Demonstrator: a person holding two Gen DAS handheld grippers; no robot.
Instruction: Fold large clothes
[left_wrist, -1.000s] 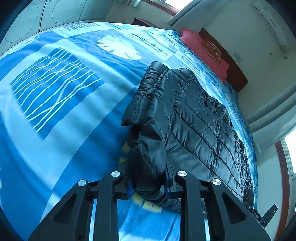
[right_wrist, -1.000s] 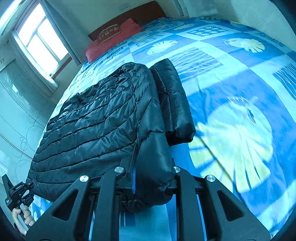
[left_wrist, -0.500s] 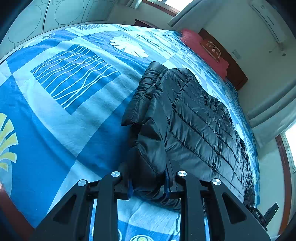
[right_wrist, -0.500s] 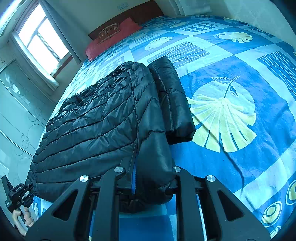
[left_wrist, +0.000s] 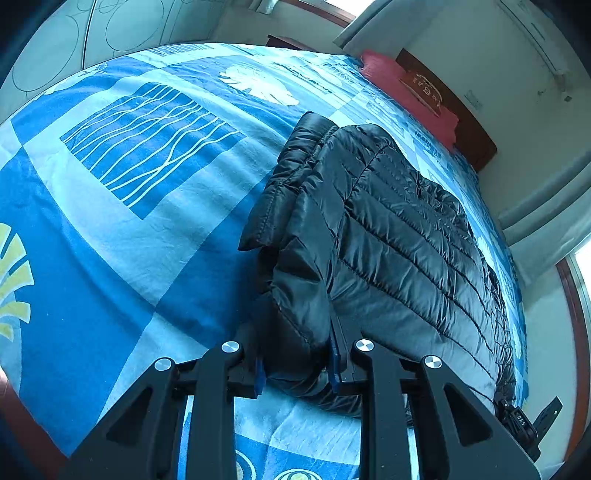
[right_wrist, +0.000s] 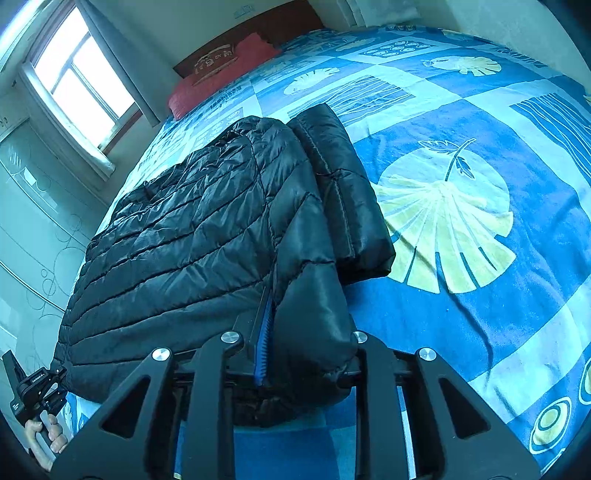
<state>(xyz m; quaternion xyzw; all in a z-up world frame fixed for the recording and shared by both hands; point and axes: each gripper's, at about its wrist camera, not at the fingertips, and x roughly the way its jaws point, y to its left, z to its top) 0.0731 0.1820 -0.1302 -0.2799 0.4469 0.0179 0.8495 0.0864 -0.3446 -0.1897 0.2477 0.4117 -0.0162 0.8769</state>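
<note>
On the bed (left_wrist: 122, 236), spread with a blue patterned cover, a black quilted jacket (left_wrist: 399, 236) lies near the foot edge with one sleeve (left_wrist: 284, 184) folded alongside its body. Both corners of the nearest edge are bunched up off the cover and sit between tongs.

The left tongs (left_wrist: 295, 365) are pinching one corner of the jacket, its padded cloth squeezed between the blue pads. The right tongs (right_wrist: 306, 354) have the other corner (right_wrist: 314, 325) between them, but their jaws are opening; the cloth fills the gap and touches both pads, so it looks only lightly held. At the lower left of the right wrist view, the person's hand (right_wrist: 46, 435) grips the handle of the other tool.

My reading is that a fold has been laid and the step in hand is the letting go: the jacket rests flat and doubled on the bed, and the right side is being released first. The next move calls for the left tongs to part as well, then for both to draw back clear without dragging the slippery, puffy cloth. After that a fresh hold on an end of the jacket would be needed for a further fold, since it is long yet.
</note>
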